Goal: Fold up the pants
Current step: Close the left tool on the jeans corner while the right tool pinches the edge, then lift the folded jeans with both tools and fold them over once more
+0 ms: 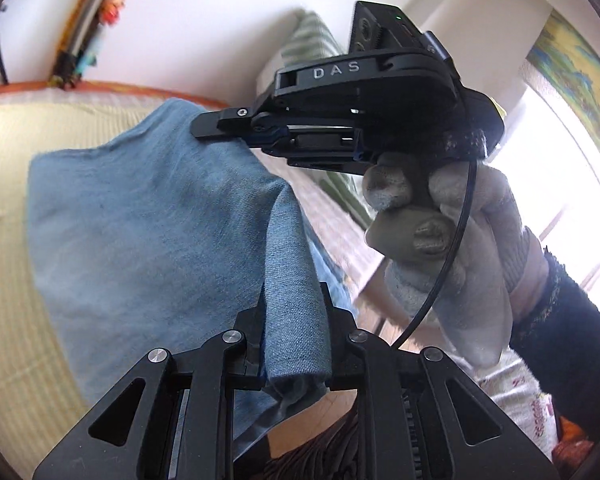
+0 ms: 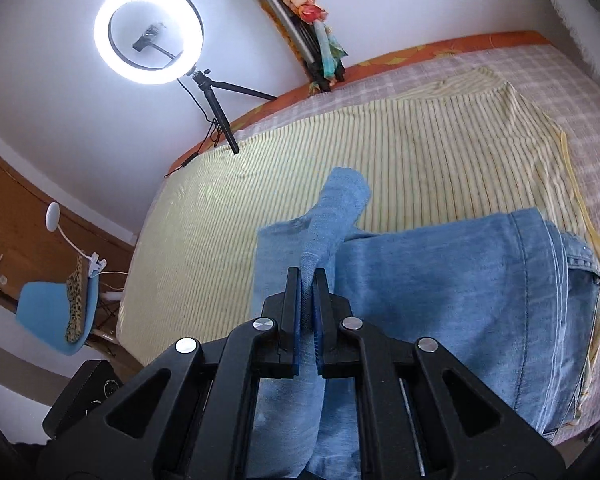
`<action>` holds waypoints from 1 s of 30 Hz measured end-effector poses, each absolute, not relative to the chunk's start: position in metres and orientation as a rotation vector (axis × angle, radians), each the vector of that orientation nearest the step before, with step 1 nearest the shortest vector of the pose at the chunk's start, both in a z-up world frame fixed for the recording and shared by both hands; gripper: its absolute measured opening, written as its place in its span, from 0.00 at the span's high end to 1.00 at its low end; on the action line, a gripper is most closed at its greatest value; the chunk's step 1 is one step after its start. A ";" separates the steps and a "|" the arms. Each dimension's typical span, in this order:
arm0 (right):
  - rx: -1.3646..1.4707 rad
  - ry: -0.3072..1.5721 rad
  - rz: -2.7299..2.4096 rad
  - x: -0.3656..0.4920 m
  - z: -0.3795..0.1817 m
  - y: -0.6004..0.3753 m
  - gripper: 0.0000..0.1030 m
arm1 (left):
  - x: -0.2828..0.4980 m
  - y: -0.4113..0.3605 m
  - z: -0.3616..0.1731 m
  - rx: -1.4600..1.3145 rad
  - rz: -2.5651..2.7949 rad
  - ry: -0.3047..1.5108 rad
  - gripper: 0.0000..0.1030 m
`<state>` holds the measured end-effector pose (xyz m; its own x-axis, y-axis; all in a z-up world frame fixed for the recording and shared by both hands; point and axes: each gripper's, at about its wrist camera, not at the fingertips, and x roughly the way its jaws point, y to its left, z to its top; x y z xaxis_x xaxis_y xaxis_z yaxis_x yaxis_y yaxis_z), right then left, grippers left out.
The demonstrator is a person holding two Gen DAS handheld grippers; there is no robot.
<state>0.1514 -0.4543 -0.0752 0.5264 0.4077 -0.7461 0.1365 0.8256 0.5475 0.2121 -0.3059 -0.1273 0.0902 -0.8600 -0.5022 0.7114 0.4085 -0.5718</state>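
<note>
Left gripper (image 1: 293, 320): I have its jaws pinching a thick fold of the pants (image 1: 139, 208), the denim bunched between the pads.
Right gripper (image 2: 308, 296): I see it clamped on a thin raised ridge of the same denim; in the left view its tip sits on the cloth (image 1: 215, 124).
Pants: blue jeans spread on the striped yellow sheet (image 2: 380, 144), toward the bed's near edge, lifted at both pinches.
Right hand (image 1: 460, 232): gloved, gripping the handle.

Faded blue denim pants (image 2: 440, 280), yellow-striped sheet (image 2: 300, 168) (thin green lines), black grippers (image 2: 308, 280)
</note>
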 end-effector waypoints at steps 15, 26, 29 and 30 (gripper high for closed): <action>0.551 1.101 0.142 0.181 -0.117 -0.482 0.91 | 0.202 -0.337 -0.132 -0.095 -1.154 0.910 0.85; 0.369 0.996 -0.007 0.137 -0.058 -0.537 0.94 | 0.193 -0.401 -0.101 -0.057 -1.287 0.840 0.84; 0.367 1.001 -0.037 0.129 -0.064 -0.556 0.94 | 0.194 -0.422 -0.110 -0.041 -1.304 0.861 0.85; 0.358 1.008 -0.049 0.127 -0.069 -0.561 0.94 | 0.195 -0.430 -0.114 -0.027 -1.306 0.869 0.85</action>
